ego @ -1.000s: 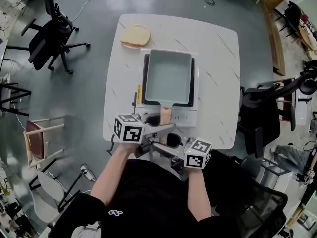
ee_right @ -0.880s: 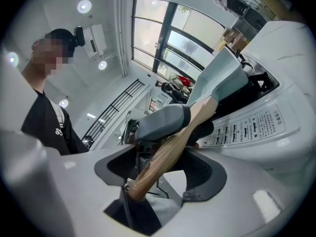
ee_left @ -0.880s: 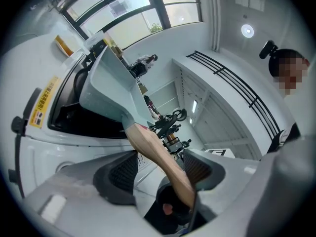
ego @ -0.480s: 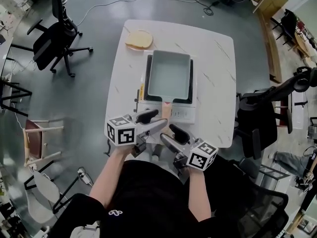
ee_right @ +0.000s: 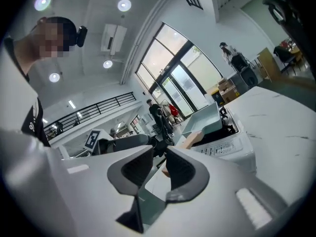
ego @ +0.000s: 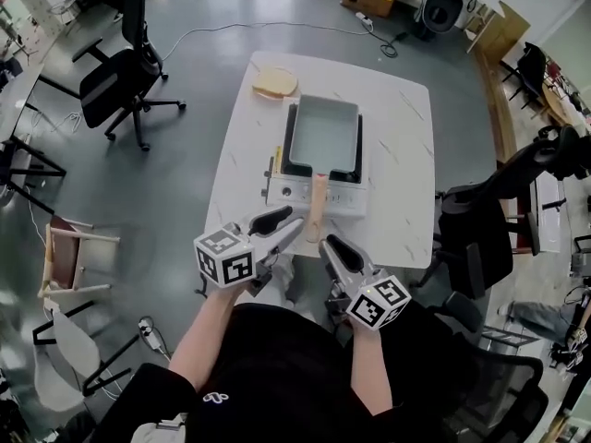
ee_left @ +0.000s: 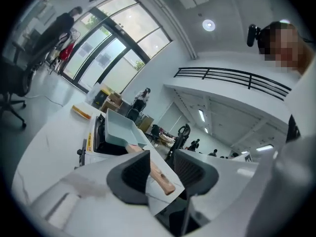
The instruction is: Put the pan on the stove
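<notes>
A pale blue rectangular pan point(ego: 323, 135) sits on the white portable stove point(ego: 305, 194) on the white table point(ego: 406, 127). Its wooden handle point(ego: 318, 207) points toward me. Both grippers hang in front of the table's near edge, apart from the handle. My left gripper point(ego: 288, 225) has just been closing, but a gap remains and nothing lies between its jaws. My right gripper point(ego: 331, 247) has also just narrowed to a slim gap and holds nothing. The left gripper view shows the pan point(ee_left: 118, 127) and handle point(ee_left: 160, 177) beyond the left gripper point(ee_left: 162, 162). The right gripper view shows the pan point(ee_right: 205, 120) past the right gripper point(ee_right: 159, 157).
A slice of bread point(ego: 275, 83) lies at the table's far left corner. A black office chair point(ego: 120, 81) stands to the left and another point(ego: 489, 210) by the table's right side. A wooden chair point(ego: 69, 257) is at my near left.
Both grippers have drawn back from beside the handle toward me and risen, and their jaws have narrowed. The pan stays on the stove.
</notes>
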`<action>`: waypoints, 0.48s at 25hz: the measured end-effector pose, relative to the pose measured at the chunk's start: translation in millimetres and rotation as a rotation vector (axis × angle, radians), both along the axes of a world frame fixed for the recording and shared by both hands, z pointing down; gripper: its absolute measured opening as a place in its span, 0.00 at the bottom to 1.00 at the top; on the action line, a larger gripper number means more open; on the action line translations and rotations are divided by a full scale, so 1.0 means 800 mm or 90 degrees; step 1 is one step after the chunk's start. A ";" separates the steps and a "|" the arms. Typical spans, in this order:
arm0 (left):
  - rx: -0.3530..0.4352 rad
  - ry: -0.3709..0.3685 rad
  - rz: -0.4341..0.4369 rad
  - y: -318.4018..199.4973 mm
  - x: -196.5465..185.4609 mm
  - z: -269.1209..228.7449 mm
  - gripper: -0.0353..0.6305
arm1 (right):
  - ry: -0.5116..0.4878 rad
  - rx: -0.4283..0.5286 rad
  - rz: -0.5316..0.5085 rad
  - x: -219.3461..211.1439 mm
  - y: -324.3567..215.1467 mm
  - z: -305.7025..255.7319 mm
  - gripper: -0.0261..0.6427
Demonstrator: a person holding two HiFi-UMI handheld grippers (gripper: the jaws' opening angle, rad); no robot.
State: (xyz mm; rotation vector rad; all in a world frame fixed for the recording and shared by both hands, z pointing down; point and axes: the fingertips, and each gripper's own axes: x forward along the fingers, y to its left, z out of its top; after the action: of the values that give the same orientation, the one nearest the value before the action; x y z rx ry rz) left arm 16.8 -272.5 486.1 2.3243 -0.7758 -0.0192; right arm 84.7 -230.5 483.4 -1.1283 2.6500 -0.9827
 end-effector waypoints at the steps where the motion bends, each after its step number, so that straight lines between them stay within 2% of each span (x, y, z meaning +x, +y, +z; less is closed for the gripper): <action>1: 0.014 -0.003 -0.008 0.010 -0.003 -0.007 0.27 | 0.004 0.012 0.001 -0.003 0.009 -0.006 0.14; 3: 0.037 -0.004 -0.027 0.031 -0.011 -0.020 0.21 | 0.011 0.033 0.004 -0.009 0.030 -0.018 0.10; 5: 0.056 -0.005 -0.042 0.055 -0.018 -0.032 0.19 | 0.019 0.051 0.005 -0.017 0.053 -0.029 0.07; 8: 0.084 -0.031 -0.072 0.088 -0.031 -0.043 0.14 | 0.033 0.074 0.015 -0.026 0.088 -0.040 0.03; 10: 0.104 -0.051 -0.096 0.106 -0.041 -0.050 0.07 | 0.045 0.089 0.031 -0.028 0.107 -0.046 0.02; 12: 0.122 -0.063 -0.111 0.124 -0.047 -0.058 0.05 | 0.057 0.099 0.055 -0.026 0.123 -0.052 0.02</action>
State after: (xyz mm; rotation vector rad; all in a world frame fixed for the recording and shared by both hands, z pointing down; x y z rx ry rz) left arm -21.0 -173.2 440.1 2.4433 -1.0666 -0.0590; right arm 63.9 -132.2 441.9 -1.2669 2.6645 -0.7141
